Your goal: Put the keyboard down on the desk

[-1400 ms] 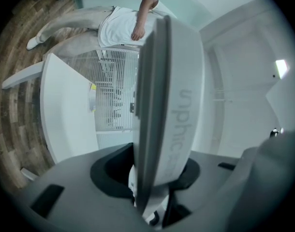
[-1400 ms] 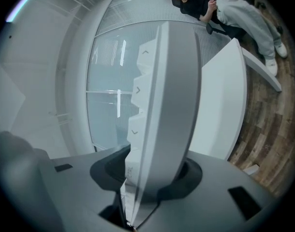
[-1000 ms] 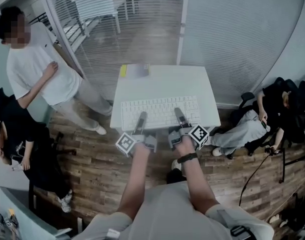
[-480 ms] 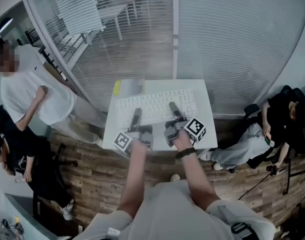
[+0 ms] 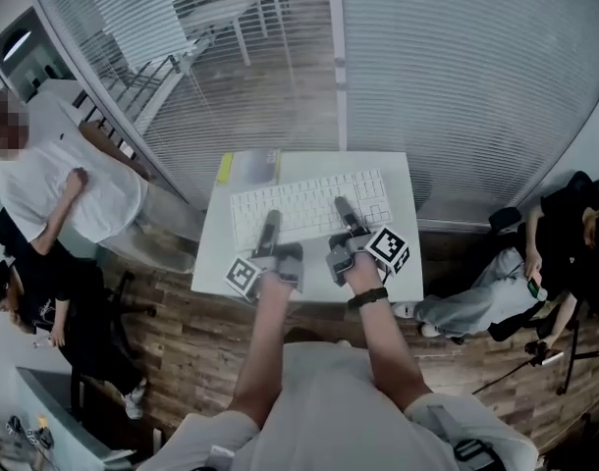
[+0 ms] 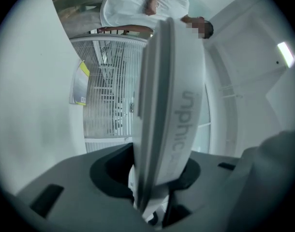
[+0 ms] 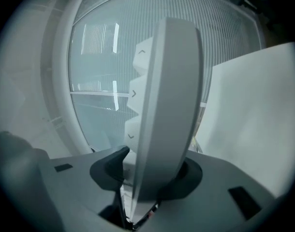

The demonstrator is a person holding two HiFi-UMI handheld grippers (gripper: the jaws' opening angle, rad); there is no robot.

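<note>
A white keyboard lies lengthwise over the small white desk, keys up. My left gripper is shut on its near edge at the left of middle. My right gripper is shut on the same edge further right. In the left gripper view the keyboard runs edge-on out of the left gripper, printed underside to the right. In the right gripper view the keyboard rises edge-on from the right gripper, with arrow keys showing. Whether it rests on the desk I cannot tell.
A yellow-edged booklet lies at the desk's far left corner. A glass wall with blinds stands right behind the desk. A person in a white shirt stands at left, and another person sits at right.
The keyboard has moved away from me, further in over the desk, with both grippers still holding its near edge.
</note>
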